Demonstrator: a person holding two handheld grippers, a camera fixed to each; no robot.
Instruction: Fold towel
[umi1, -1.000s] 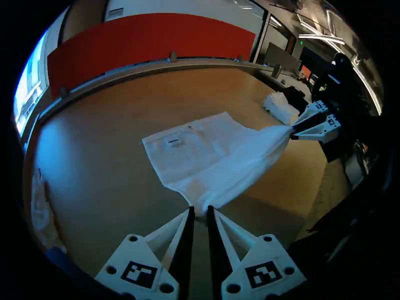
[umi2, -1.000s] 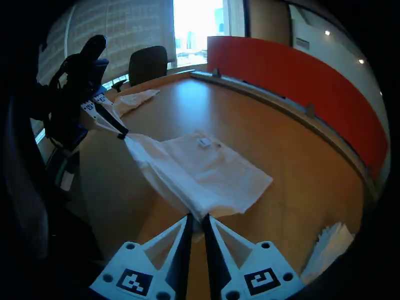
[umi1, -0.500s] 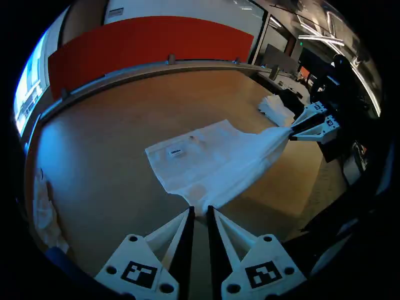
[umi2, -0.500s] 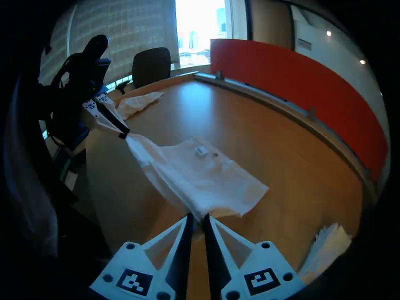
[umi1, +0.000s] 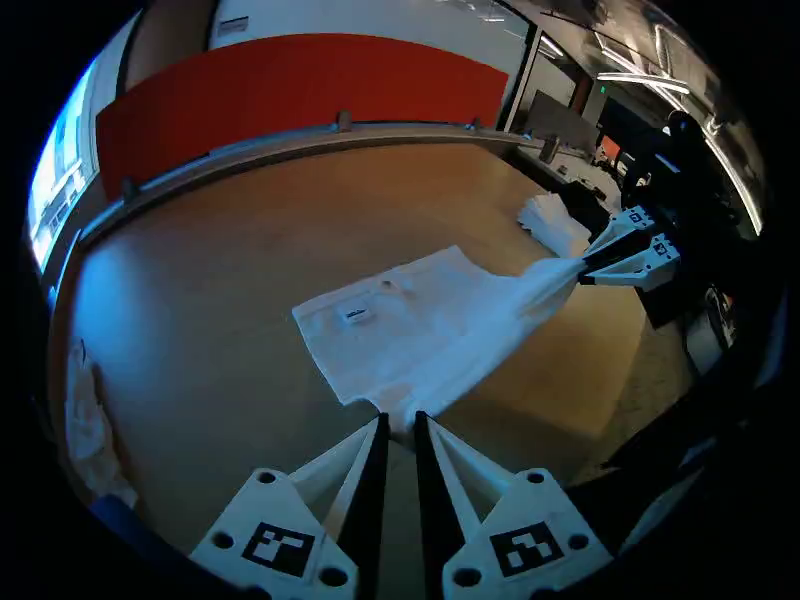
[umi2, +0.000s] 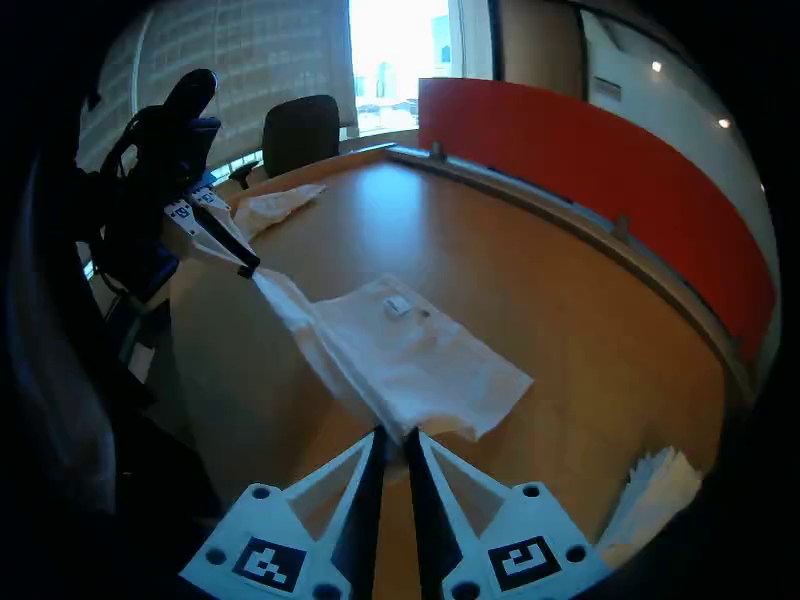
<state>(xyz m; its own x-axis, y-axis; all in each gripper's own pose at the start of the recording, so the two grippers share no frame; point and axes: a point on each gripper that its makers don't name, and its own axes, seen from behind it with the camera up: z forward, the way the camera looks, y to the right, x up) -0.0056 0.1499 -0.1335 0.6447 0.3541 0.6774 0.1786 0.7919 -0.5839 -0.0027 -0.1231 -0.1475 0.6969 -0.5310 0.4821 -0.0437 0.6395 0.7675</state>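
A white towel (umi1: 420, 320) lies in the middle of the wooden table (umi1: 230, 230), with its far part flat on the wood and a small label (umi1: 355, 316) facing up. The near edge is lifted off the surface and hangs in a loose, slightly sagging line between the two grippers.

The left gripper (umi1: 398, 430) has its fingers drawn narrow, pinching one near corner of the towel between the tips. The right gripper (umi2: 394, 440) is closed just as tightly on the other near corner. In the left gripper view it sits off to the right, with the cloth pulled to a point at its tips.

A stack of folded white cloths (umi1: 555, 220) rests on the table's right end, near the right gripper. A crumpled cloth (umi2: 275, 205) lies at the left end, close to a dark chair (umi2: 300, 130) and a bright window (umi2: 400, 60). A red partition (umi1: 300, 90) runs along the table's far side.
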